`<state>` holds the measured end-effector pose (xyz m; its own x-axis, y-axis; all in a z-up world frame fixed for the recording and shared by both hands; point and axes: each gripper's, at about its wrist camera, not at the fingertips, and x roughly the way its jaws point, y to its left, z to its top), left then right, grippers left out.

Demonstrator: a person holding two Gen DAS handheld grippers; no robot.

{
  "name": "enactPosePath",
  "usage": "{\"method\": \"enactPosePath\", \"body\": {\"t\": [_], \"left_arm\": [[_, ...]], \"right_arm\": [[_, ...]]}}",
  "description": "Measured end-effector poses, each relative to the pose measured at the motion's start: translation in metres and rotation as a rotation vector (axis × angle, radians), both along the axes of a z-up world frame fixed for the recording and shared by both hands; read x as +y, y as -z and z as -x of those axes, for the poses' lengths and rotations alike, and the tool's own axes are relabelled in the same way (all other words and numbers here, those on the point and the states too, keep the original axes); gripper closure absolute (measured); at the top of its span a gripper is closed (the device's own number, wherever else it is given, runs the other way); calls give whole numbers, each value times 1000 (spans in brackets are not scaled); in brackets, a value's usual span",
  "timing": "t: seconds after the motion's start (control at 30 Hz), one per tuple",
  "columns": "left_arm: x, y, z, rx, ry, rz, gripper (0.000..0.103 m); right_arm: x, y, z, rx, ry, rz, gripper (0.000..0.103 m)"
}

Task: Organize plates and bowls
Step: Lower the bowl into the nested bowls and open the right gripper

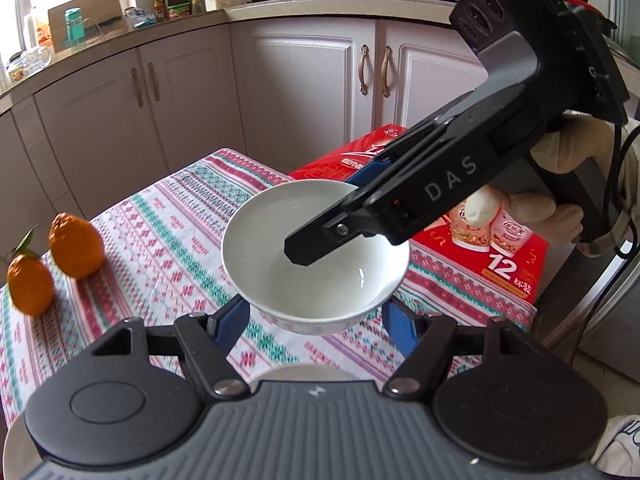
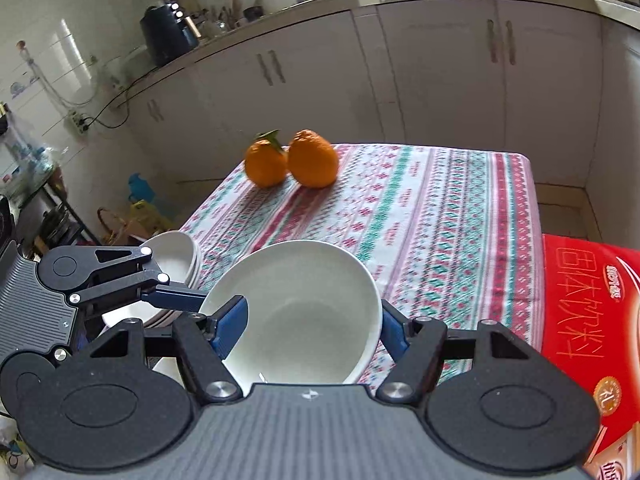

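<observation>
A white bowl hangs in the air above the patterned tablecloth. My left gripper is shut on its lower body, a blue finger on each side of the base. My right gripper comes in from the right and straddles the rim, one finger inside the bowl and the other outside the far wall. In the right wrist view the bowl fills the gap of the right gripper, and the left gripper reaches its left side. A gloved hand holds the right gripper.
Two oranges stand near the far side of the table. A red carton lies along the right side. A stack of white bowls and plates sits at the table's left corner behind the left gripper. Kitchen cabinets stand beyond the table.
</observation>
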<state>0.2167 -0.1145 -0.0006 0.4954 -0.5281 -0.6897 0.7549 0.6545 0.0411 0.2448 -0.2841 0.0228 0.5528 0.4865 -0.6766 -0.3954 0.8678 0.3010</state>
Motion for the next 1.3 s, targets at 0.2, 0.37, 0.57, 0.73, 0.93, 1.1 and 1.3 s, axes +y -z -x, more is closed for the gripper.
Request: {"method": "enactPosePath", "body": {"t": [0.2, 0.37, 0.57, 0.73, 0.93, 1.1, 1.3], "left_arm": [[18, 2, 17, 8, -23, 14, 31], [32, 4, 31, 19, -51, 31, 31], [46, 6, 45, 12, -78, 30, 30], [52, 5, 53, 0, -96, 27, 30], [63, 11, 58, 32, -110, 58, 30], [68, 16, 59, 59, -120, 84, 30], [72, 18, 58, 66, -134, 96, 30]], "right_arm": [[16, 1, 16, 8, -31, -3, 29], [28, 4, 26, 9, -51, -10, 29], [43, 8, 35, 15, -78, -23, 29], [53, 8, 39, 17, -89, -30, 28], [62, 12, 43, 23, -110, -15, 28], [64, 19, 45, 41, -107, -23, 28], [69, 20, 45, 41, -107, -16, 28]]}}
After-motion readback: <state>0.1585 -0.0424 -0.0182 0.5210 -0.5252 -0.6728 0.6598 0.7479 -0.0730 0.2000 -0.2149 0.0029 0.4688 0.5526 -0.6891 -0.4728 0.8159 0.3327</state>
